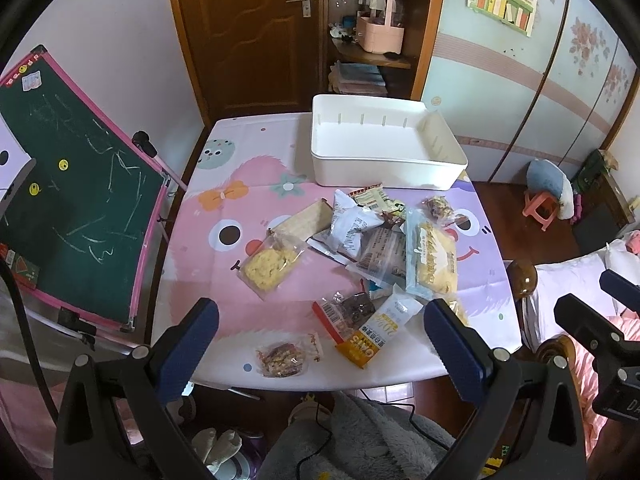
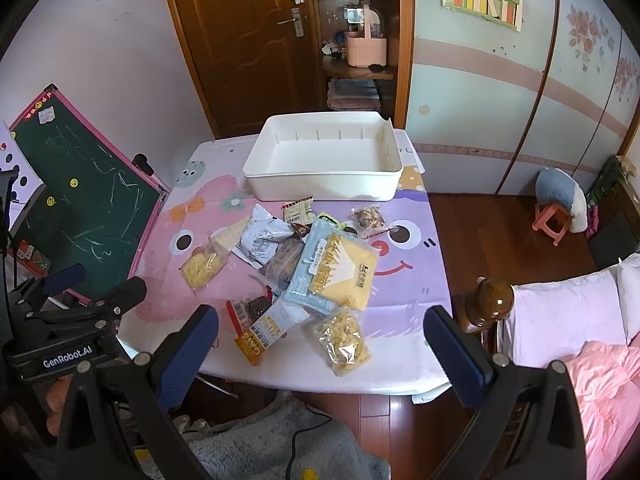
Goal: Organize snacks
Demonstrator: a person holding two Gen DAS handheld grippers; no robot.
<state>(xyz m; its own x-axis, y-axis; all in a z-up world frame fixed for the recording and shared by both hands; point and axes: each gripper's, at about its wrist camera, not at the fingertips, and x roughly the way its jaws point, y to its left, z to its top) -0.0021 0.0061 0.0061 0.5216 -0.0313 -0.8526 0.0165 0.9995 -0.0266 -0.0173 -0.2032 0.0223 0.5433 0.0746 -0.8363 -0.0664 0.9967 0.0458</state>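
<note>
Table (image 2: 400, 280) first: it carries a pink and purple cartoon cloth and bears everything I have to sort. At its far edge stands a white plastic bin (image 2: 320, 190), upright, with slotted inner walls, and I see nothing inside it. By my reading the task has not started: no snack is in the bin and every packet lies loose on the cloth, in a heap just in front of the bin and spreading toward the near edge.

Working down by size, the largest packet is a pale blue and yellow flat pack (image 2: 336, 270), lying partly over its neighbours. Next, a crumpled grey-white bag (image 2: 264, 238) sits on the left of the heap. A clear bag of yellow pasta-like pieces (image 2: 342, 338) lies alone near the front edge. A clear bag with a yellow cake (image 1: 268, 266) lies on the pink side, slightly apart from the heap. An orange and white oats sachet (image 1: 370, 340) overlaps a red-edged dark packet (image 1: 346, 312). Smallest are two clear nut-mix pouches, one at the front (image 1: 282, 356) and one near the bin (image 2: 368, 216).

Both claws hover above the near edge of the table. My left gripper (image 1: 320, 344) has its fingers spread wide with nothing between them; my right gripper (image 2: 320, 344) is likewise spread and empty.
</note>
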